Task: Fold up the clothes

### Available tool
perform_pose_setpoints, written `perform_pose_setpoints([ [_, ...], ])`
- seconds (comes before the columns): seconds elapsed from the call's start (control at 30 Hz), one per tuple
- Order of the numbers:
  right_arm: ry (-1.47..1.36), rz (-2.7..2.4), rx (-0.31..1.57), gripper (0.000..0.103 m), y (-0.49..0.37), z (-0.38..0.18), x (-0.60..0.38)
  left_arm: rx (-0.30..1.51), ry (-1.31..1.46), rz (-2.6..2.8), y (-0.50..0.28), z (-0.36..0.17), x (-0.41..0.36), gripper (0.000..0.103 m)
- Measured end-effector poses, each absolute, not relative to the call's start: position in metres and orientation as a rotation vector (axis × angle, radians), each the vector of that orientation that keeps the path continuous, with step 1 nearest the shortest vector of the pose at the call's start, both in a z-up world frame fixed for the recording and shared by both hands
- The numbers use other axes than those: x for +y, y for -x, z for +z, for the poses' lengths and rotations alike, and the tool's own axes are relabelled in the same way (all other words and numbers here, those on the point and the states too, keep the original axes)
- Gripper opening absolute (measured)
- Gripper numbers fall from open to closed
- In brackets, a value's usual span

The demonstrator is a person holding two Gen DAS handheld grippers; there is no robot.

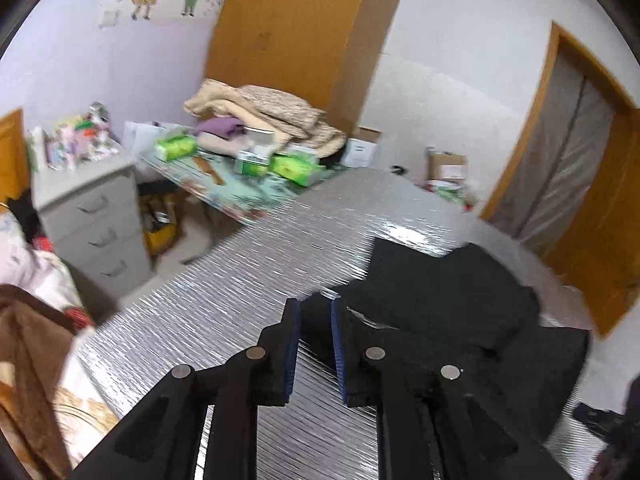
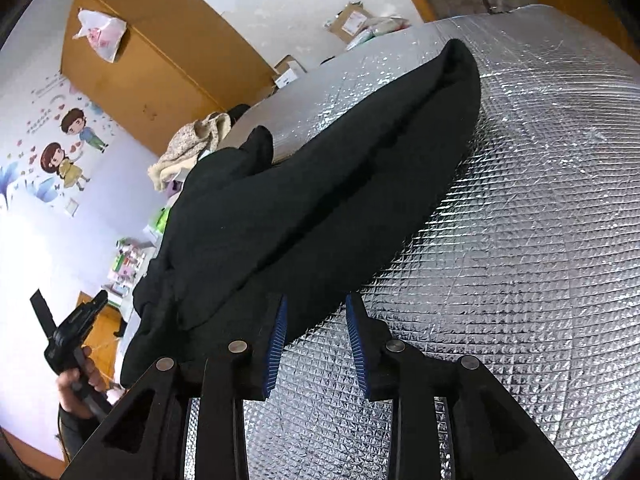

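Observation:
A black garment point(image 1: 440, 292) point(image 2: 320, 184) lies folded into a long, thick strip on the silver quilted mat point(image 1: 224, 296) point(image 2: 540, 200). In the left wrist view my left gripper point(image 1: 315, 312) is at the garment's near left corner. Its blue pads stand apart, a bit of dark cloth shows in the gap, and the pads do not press on it. In the right wrist view my right gripper point(image 2: 316, 304) hovers at the garment's near edge, jaws open, with cloth just beyond its tips and bare mat below. At the left edge of that view a person's hand point(image 2: 76, 384) holds the other gripper's handle.
Beyond the mat stands a grey drawer unit point(image 1: 92, 208) and a low table point(image 1: 236, 196) with green tissue packs and piled blankets point(image 1: 264, 116). A wooden wardrobe point(image 1: 288, 40) and a door point(image 1: 560, 168) line the walls. A brown blanket point(image 1: 24, 340) lies at the left.

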State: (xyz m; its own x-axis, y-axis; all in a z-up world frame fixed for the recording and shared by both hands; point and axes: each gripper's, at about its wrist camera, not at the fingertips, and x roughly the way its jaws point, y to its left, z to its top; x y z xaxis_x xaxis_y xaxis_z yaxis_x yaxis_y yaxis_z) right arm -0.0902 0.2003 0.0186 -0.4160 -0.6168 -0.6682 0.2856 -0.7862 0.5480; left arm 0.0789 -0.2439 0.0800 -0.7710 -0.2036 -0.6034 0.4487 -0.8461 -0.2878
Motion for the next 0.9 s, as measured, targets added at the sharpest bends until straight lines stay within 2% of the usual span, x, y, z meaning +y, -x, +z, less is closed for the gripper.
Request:
perform_pose_setpoints([
  [0.3,-1.246,-2.352,-0.514,0.032,0.105,0.020,0.219,0.704,-1.047,-2.832,-0.049,0.047,-0.160,0.020],
  [0.47,-1.253,-2.437,-0.561,0.031,0.123,0.017,0.240,0.636,-1.245,-2.856,-0.024,0.022,-0.124,0.020],
  [0.57,-1.251,-2.445,-0.560,0.031,0.133,0.016,0.240,0.626,-1.253,-2.853,-0.024,0.017,-0.127,0.020],
  [0.7,-1.250,-2.457,-0.516,0.030,0.146,0.016,0.233,0.560,-1.283,-2.845,-0.024,0.015,-0.128,0.013],
  [0.77,-1.254,-2.461,-0.511,0.002,0.151,0.014,0.231,0.526,-1.288,-2.849,-0.023,0.015,-0.127,0.013],
  [0.9,-1.251,-2.439,-0.546,0.002,0.148,0.011,0.239,0.449,-1.303,-2.865,-0.024,0.016,-0.123,0.011],
])
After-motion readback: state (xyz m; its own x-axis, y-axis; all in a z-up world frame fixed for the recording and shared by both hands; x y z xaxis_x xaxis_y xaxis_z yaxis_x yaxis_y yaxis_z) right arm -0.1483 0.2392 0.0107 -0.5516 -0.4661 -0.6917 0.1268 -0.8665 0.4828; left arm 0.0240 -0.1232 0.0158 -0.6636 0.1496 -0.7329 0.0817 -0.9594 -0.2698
